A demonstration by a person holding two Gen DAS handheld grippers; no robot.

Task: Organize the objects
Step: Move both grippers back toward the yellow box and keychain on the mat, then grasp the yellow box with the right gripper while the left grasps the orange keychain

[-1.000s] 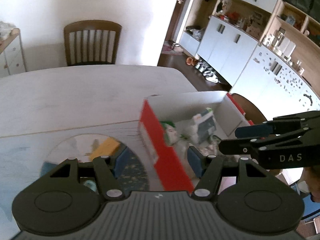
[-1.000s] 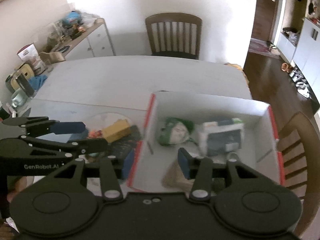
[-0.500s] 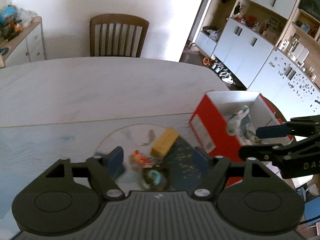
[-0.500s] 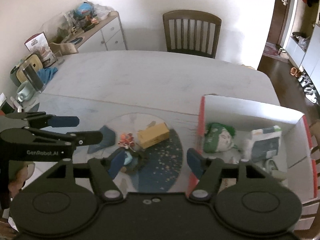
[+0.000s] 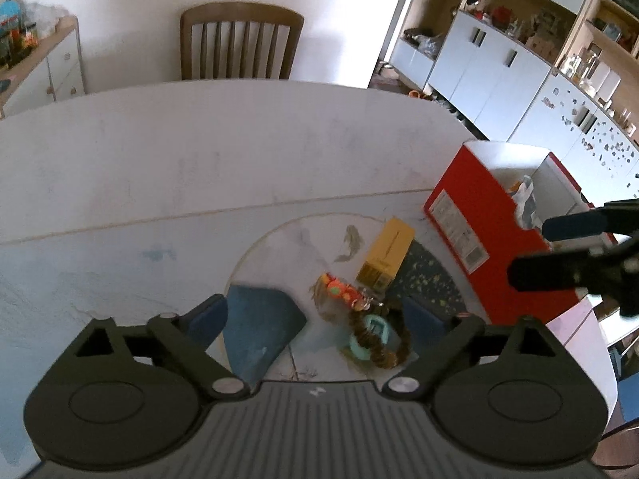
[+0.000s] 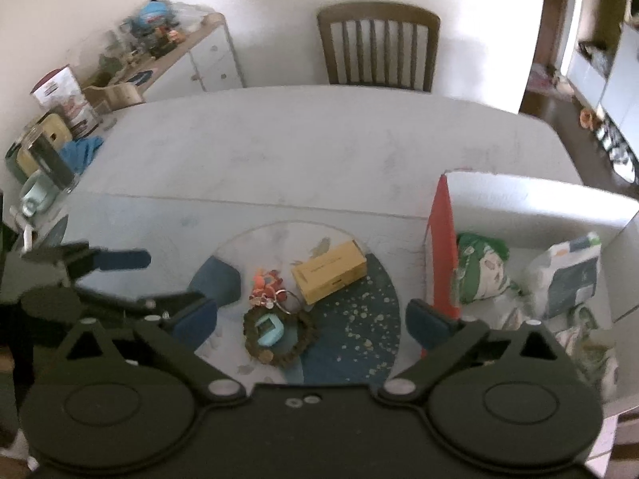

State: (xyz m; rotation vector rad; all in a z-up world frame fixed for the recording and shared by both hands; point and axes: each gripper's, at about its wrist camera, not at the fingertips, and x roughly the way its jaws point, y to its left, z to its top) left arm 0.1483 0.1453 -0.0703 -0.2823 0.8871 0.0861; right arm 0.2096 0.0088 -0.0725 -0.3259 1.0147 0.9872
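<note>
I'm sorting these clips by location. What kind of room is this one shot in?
Most likely a home dining area: a large white table with a wooden chair at its far side, a cluttered sideboard by the wall, and white storage cabinets with open shelves along one side.

Yellow box (image 6: 329, 276); red carton (image 5: 491, 231); speckled-blue mat (image 6: 359, 319).

Pretty dim indoors tbh, daylight blows out the back wall (image 5: 339, 20). Heavy fisheye bending at the edges, the table (image 6: 319, 139) looks washed out, and everything's a bit soft.
</note>
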